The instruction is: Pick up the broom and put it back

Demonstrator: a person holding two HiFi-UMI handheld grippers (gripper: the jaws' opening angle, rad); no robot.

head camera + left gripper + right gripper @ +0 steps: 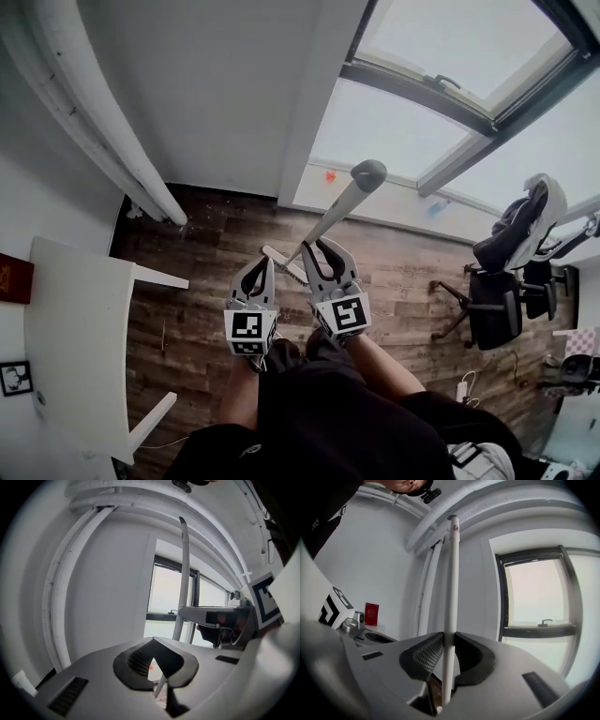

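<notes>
Nearest the person, the right claw (pixel 317 251) is clamped on the broom (pixel 342 202). In the right gripper view its pads press the white handle from both sides, and the handle stands upright through the grip (pixel 445 637). The left claw (pixel 262 265) sits just beside it at about 8 o'clock. Its tips are together and nothing is pinched between them (pixel 152 641). A pale slanting bar shows through the gap behind its tips, but I cannot tell whether that is the broom's lower part.

The coming move turns on the handle's long axis. In the head view the handle runs from the right claw toward 1 o'clock and ends in a grey cap above the wooden floor (pixel 403 272). The brush end lies below the grip and is mostly hidden. From the left claw the handle stands at about 2 o'clock, close but apart, so the right hand alone carries it.

Farther out, the white wall (pixel 225 94) lies at 12 o'clock. The pipes (pixel 103 122) are at 10 o'clock, the window (pixel 394 131) at 1 o'clock, the bench (pixel 75 319) at 9 o'clock and an office chair (pixel 497 300) at 3 o'clock. The broom looks lifted and in transit. Its resting spot is likely against that wall, though nothing marks it.
</notes>
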